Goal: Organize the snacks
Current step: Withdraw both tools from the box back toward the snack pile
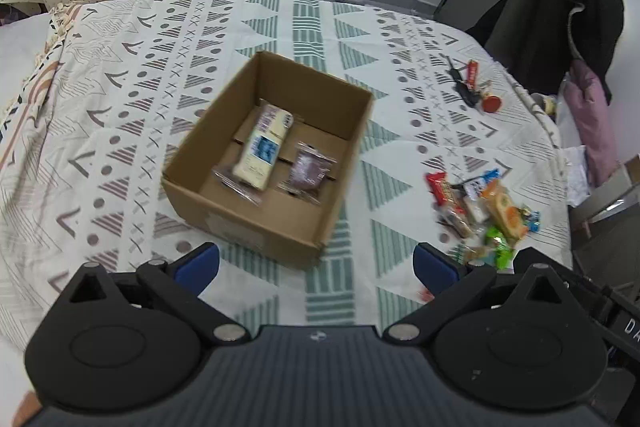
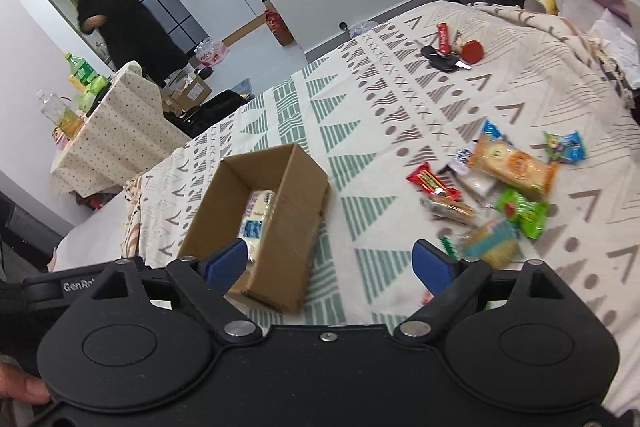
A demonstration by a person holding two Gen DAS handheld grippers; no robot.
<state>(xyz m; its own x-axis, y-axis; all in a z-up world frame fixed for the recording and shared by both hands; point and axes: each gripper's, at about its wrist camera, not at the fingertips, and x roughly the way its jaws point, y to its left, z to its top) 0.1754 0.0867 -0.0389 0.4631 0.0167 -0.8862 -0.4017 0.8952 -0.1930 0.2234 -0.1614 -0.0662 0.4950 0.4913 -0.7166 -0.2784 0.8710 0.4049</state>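
Note:
An open cardboard box (image 1: 224, 183) (image 2: 288, 211) sits mid-table on the patterned cloth. Inside lie a pale yellow packet (image 1: 262, 151) (image 2: 256, 215) and a brown snack in clear wrap (image 1: 308, 169). A pile of several loose snacks (image 1: 484, 211) (image 2: 500, 187) lies to the right of the box, among them an orange cracker pack (image 2: 514, 165) and a green packet (image 2: 522, 211). My left gripper (image 1: 316, 269) hangs open in front of the box's near wall, with nothing between its blue pads. My right gripper (image 2: 330, 263) is open too, between the box and the pile.
Keys with a red tag and red fob (image 1: 474, 87) (image 2: 452, 51) lie at the far right of the table. A chair draped with dark clothing (image 1: 560, 15) stands at the table's right. A second cloth-covered table (image 2: 112, 123) with bottles and a person in black (image 2: 124, 23) are beyond.

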